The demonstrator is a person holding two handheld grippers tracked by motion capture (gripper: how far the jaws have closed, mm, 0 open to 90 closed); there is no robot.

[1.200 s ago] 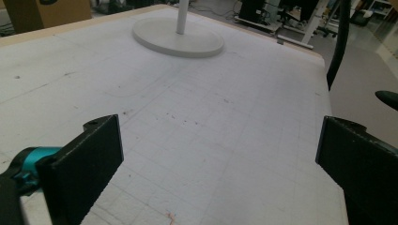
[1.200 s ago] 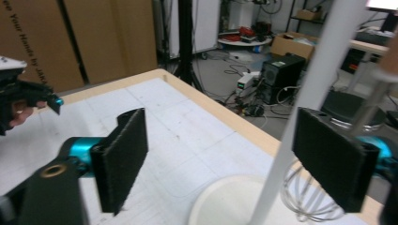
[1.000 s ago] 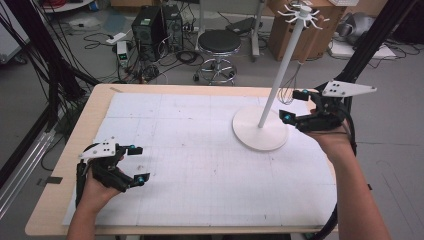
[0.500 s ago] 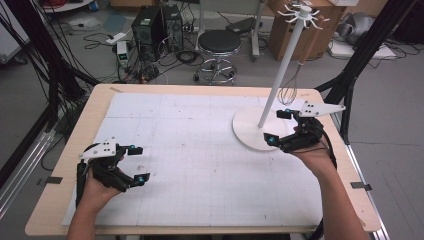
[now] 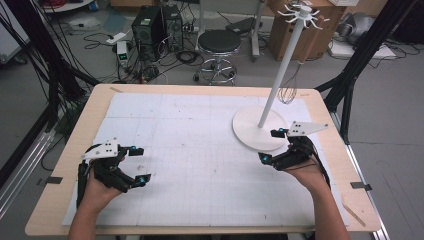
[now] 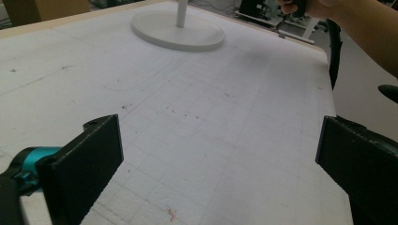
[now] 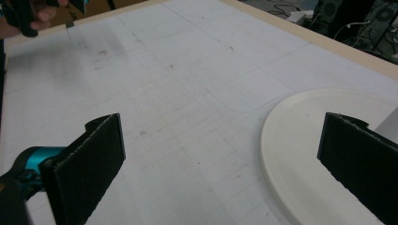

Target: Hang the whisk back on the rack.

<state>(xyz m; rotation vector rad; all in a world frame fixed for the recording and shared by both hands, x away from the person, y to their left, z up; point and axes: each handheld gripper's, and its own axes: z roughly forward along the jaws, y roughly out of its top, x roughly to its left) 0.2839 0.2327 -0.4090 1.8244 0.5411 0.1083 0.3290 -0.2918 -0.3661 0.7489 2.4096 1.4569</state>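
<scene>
High view: white stand (image 5: 272, 95) with round base (image 5: 250, 132) sits on the right half of the worktop (image 5: 75, 135), pole tilted up toward the back, hooks on top; a wire whisk (image 5: 288, 90) hangs off it just beside the pole. White gridded mat (image 5: 200, 150) covers most of the worktop. Floor behind holds a black stool (image 5: 219, 42), a computer tower (image 5: 147, 25), loose cables, cardboard boxes. Right hand-held gripper (image 5: 271, 146) hovers low at the base's near right edge, jaws spread wide with nothing between them; they have just been opening. Forearm comes in from the bottom right. Left hand-held gripper (image 5: 138, 164) sits near the front left corner, well apart from the stand, jaws also apart and empty, pointing toward the mat's middle. Left gripper view: two black jaws stand wide, bare mat between them, stand base (image 6: 178, 30) far off at top, the other arm (image 6: 361, 23) at top right. Right gripper view: jaws wide apart, empty, round base (image 7: 305, 154) lies just under and beside the right-hand jaw, not touching as far as visible; the other hand (image 7: 28, 14) at top left corner.
</scene>
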